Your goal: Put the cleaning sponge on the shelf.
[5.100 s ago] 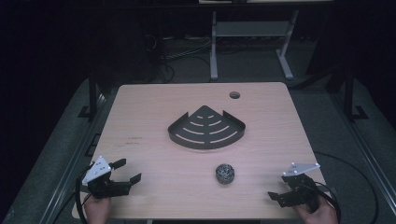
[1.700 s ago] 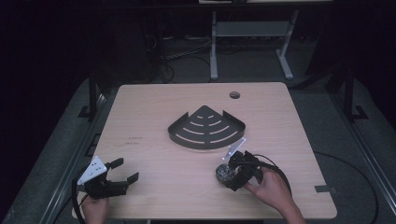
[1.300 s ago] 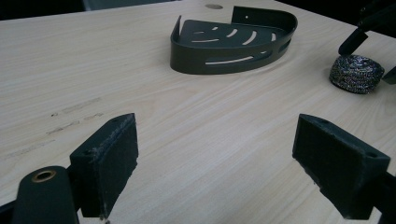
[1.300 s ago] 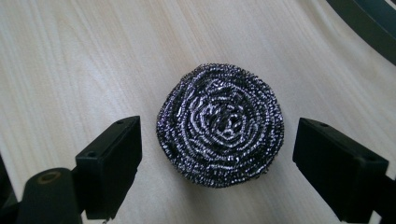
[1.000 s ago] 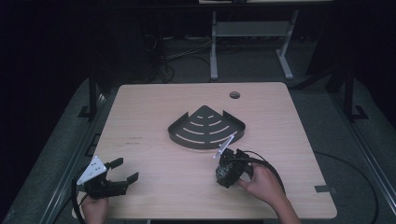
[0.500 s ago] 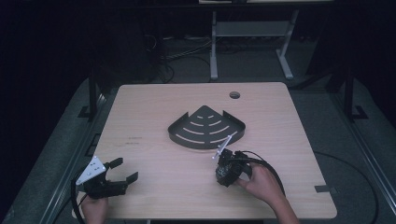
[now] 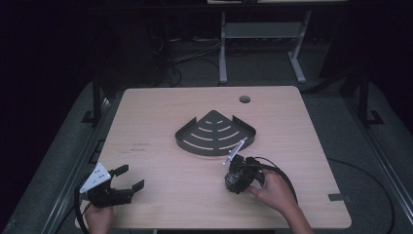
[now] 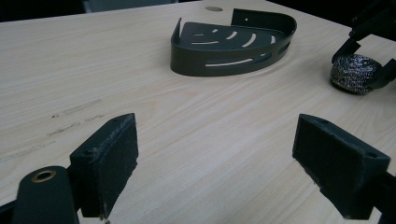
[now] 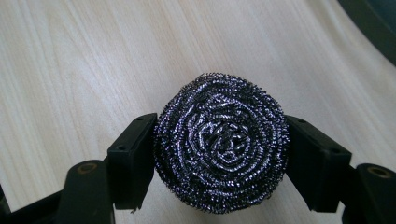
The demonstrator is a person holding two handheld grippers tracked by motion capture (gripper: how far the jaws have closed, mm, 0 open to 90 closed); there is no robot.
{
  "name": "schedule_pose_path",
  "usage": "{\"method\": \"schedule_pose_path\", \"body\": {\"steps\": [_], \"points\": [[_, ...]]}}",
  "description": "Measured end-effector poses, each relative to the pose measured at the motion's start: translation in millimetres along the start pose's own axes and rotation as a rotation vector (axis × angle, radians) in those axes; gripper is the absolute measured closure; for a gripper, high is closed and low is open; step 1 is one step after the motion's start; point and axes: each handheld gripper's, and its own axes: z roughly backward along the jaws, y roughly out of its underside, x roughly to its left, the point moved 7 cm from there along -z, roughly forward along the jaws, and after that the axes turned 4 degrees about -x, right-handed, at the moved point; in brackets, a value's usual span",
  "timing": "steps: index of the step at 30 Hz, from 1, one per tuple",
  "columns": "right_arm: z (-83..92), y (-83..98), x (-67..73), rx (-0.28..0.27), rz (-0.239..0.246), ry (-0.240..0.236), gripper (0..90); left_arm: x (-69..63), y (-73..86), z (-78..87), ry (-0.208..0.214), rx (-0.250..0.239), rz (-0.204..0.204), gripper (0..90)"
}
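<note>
Your tabletop [image 7: 160, 112]: corner shelf basket [image 7: 215, 132] sits mid-table, a bit toward the far side, w/ the cable hole [image 7: 244, 99] behind it to the right. Steel wool scourer [image 9: 221, 142] lies on the tabletop in front of the basket, slightly right, btwn the jaws of your right hand-held gripper [image 7: 237, 174]. Your left hand-held gripper [image 7: 113, 187] is at the near left corner, well apart from basket & scourer.

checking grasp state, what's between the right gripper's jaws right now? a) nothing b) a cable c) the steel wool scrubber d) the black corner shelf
c: in the right gripper view the right gripper has a jaw pressed to each side of the steel wool scrubber.
</note>
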Motion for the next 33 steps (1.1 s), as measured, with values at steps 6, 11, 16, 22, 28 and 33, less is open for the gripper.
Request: {"method": "schedule_pose_path", "body": {"steps": [6,11,16,22,28,33], "points": [[5.4,-1.9,-1.5,-0.001,0.005,0.008,30.1,0.2,-0.1,0.1,0.0,-0.001,0.002,13.7],[14.3,-9.2,-4.9,-0.007,0.006,0.018,30.1,0.3,-0.1,0.2,0.001,0.001,-0.004,13.7],[21.8,-16.1,-8.9,-0.015,0.012,0.019,30.1,0.8,-0.2,0.9,0.0,0.001,0.0,13.7],[31.8,-24.7,-16.4,-0.022,0.009,0.024,30.1,1.1,-0.4,1.2,-0.001,-0.002,0.004,13.7],[36.0,-30.0,-26.1,-0.012,-0.004,0.024,30.1,2.4,-0.6,2.5,-0.006,-0.006,0.004,13.7],[38.2,-34.3,-32.0,-0.011,-0.007,0.025,30.0,2.1,-0.6,2.0,-0.005,-0.006,0.003,13.7]]}}
